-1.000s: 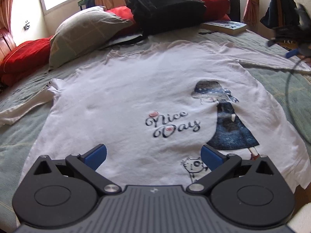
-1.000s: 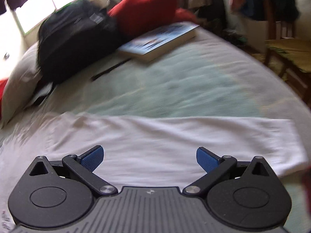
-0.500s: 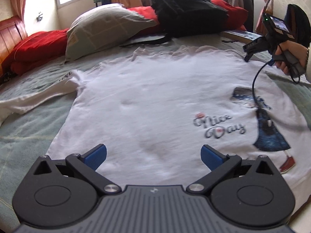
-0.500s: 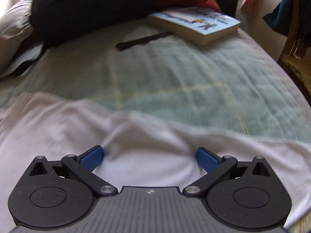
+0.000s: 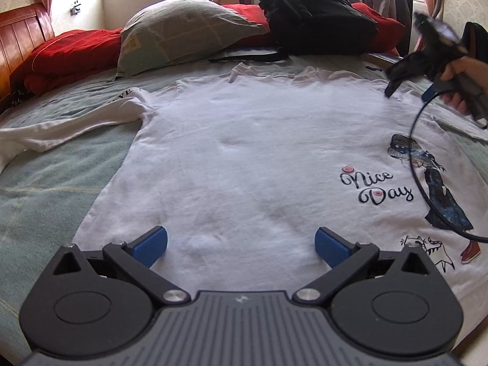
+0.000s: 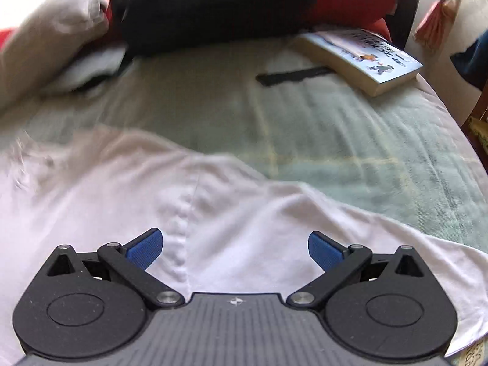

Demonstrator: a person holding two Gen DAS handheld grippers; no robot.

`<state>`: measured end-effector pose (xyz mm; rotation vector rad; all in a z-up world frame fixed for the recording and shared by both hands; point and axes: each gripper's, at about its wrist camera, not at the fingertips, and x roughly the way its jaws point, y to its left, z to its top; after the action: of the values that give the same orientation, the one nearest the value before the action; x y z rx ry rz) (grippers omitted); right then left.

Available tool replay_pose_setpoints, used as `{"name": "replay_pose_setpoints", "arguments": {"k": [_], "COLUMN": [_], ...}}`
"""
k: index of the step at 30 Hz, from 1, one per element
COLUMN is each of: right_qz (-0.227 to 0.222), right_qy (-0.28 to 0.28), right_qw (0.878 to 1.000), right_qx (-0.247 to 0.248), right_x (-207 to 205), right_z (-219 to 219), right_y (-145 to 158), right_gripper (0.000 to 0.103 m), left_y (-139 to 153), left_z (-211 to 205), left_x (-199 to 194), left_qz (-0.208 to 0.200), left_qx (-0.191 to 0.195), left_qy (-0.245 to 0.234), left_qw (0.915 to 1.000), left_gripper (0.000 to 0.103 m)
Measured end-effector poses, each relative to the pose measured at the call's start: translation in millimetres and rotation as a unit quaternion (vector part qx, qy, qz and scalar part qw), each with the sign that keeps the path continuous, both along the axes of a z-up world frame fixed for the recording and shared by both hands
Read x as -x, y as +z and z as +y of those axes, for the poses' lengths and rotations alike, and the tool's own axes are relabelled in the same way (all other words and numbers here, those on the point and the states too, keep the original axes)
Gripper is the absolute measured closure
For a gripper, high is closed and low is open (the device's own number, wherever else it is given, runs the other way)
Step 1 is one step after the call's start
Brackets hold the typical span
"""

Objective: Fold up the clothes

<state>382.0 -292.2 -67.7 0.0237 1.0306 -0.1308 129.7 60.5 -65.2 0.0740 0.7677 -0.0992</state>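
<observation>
Left hand-held gripper [image 5: 241,245] shifted left over shirt [image 5: 259,158]; right hand-held gripper [image 6: 235,248] nearer shoulder seam; both open.

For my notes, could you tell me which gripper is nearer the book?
Right. The right gripper hovers over the shirt's shoulder, the book just ahead; the left gripper is at the shirt's hem.

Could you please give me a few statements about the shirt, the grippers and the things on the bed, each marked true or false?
1. The white shirt lies spread out with its print facing up. True.
2. The left gripper is clamped on the hem. False: its jaws stand open, holding nothing.
3. The right gripper is open above the shirt's shoulder seam. True.
4. The book rests on the shirt. False: it lies apart on the green bedcover.
5. The black backpack sits beyond the shirt's collar. True.
</observation>
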Motion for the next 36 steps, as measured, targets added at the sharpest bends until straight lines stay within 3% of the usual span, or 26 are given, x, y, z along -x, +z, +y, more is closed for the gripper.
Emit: {"name": "replay_pose_setpoints", "arguments": {"k": [7, 11, 15, 18, 20, 23, 29, 34, 36], "right_qz": [-0.037, -0.052, -0.049, -0.019, 0.004, 0.017, -0.045, -0.059, -0.061], "right_qy": [-0.043, -0.053, 0.062, 0.143, 0.164, 0.151, 0.155, 0.148, 0.170], "right_qw": [0.998, 0.997, 0.993, 0.977, 0.969, 0.973, 0.979, 0.978, 0.975], "right_qx": [-0.015, -0.013, -0.085, -0.160, -0.186, -0.172, -0.124, -0.135, -0.129], "right_x": [-49.4, -51.6, -38.4, -40.9, -50.2, -69.2, -99.5, -84.4, -61.6], "right_z": [-10.4, -3.0, 38.6, 67.5, 81.4, 92.4, 92.4, 86.9, 87.0], "right_y": [-12.4, 7.2, 28.1, 26.7, 17.9, -0.4, -14.9, 10.9, 27.0], "right_gripper": [0.000, 0.000, 0.000, 0.000, 0.000, 0.000, 0.000, 0.000, 0.000], "left_y": [-1.5, -2.5, -4.4, -5.5, -6.4, -7.6, -9.0, -7.5, -3.9], "left_z": [9.2, 17.2, 23.5, 25.8, 27.9, 30.2, 32.0, 31.3, 29.4], "left_x": [1.1, 0.5, -1.8, -2.6, -2.2, -1.4, -2.8, -4.4, -4.6], "left_qz": [-0.003, -0.005, -0.007, -0.009, -0.011, -0.014, -0.017, -0.016, -0.011], "left_qx": [0.012, 0.015, 0.021, 0.025, 0.030, 0.035, 0.037, 0.036, 0.029], "left_qy": [0.003, 0.009, 0.012, 0.009, 0.007, 0.005, -0.003, 0.000, 0.003], "left_qw": [0.9999, 0.9998, 0.9997, 0.9996, 0.9995, 0.9993, 0.9992, 0.9992, 0.9995], "left_gripper": [0.001, 0.001, 0.001, 0.001, 0.001, 0.001, 0.001, 0.001, 0.001]}}
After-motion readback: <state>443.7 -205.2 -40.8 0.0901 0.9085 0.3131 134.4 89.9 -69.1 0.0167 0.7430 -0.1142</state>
